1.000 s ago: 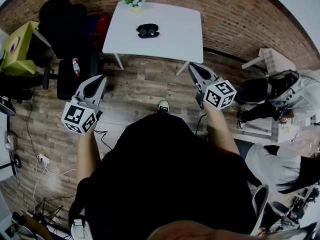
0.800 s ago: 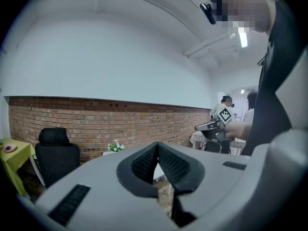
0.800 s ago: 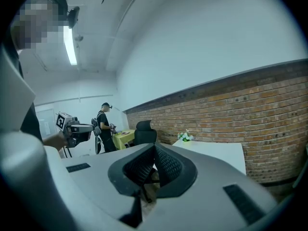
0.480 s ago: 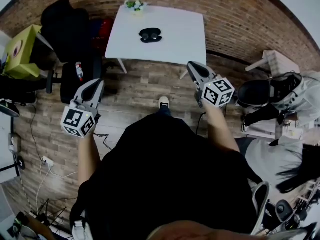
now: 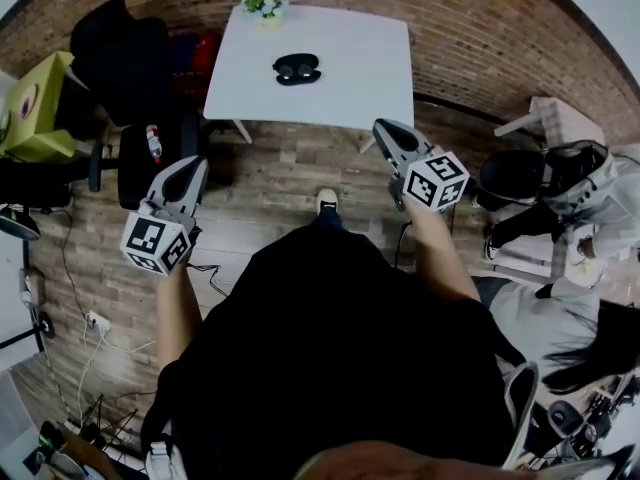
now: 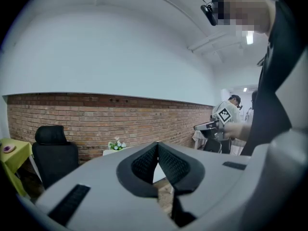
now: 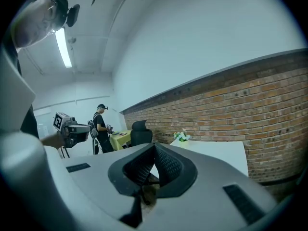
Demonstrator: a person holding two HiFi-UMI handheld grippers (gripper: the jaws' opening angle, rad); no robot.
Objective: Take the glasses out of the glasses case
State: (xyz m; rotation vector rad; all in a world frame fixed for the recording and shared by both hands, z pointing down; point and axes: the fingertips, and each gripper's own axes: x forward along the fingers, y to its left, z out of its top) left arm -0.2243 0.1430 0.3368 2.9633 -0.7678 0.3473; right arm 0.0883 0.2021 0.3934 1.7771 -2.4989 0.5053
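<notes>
The right tool [image 5: 384, 128] has edged nearer the table [image 5: 370, 68].

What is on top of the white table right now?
A dark glasses case lies near the middle of the white table; a small bunch of flowers stands at its far edge. What the case holds is too small to tell from here.

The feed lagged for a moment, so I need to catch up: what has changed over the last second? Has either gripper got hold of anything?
Nothing clearly moved; the small shifts look like head-camera sway. Nothing was taken hold of or let go. The left gripper and right gripper stay shut and empty, held short of the white table, where the glasses case lies untouched.
</notes>
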